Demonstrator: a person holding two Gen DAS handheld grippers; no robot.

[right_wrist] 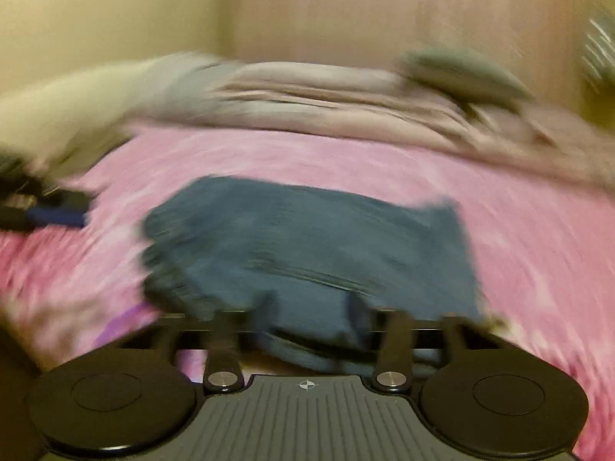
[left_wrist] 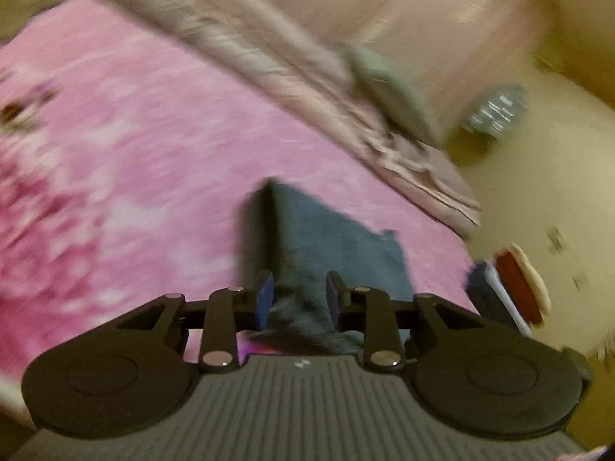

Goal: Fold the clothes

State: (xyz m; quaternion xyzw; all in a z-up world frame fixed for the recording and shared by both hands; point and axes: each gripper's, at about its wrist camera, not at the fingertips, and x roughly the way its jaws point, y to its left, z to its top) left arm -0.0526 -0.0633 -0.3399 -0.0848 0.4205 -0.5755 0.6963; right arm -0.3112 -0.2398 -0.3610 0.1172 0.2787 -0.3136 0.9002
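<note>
jeans (right_wrist: 307, 246) folded, blue denim, on pink fuzzy blanket (right_wrist: 519, 253) with open room all round | left gripper (left_wrist: 300, 299) fingers apart, denim between (blurred) | right gripper (right_wrist: 307, 307) grip: cannot tell | beige bedding (right_wrist: 346, 96) behind

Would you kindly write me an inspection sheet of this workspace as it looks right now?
Surface: pink bedspread with a floral print, bare around the garment.
Job's things: blue garment lying in a rough rectangle on the bedspread; both views are motion-blurred.
Clutter: mauve blanket bunched along the far edge, with a grey-green cloth on top.
Grippers: left gripper open, with the garment's edge between its fingers; right gripper at the garment's near edge, too blurred to tell its state.
Cables: nothing seen.
Surroundings: cream wall, wooden panel behind the bed; red and white items beside the bed, too blurred to name.
</note>
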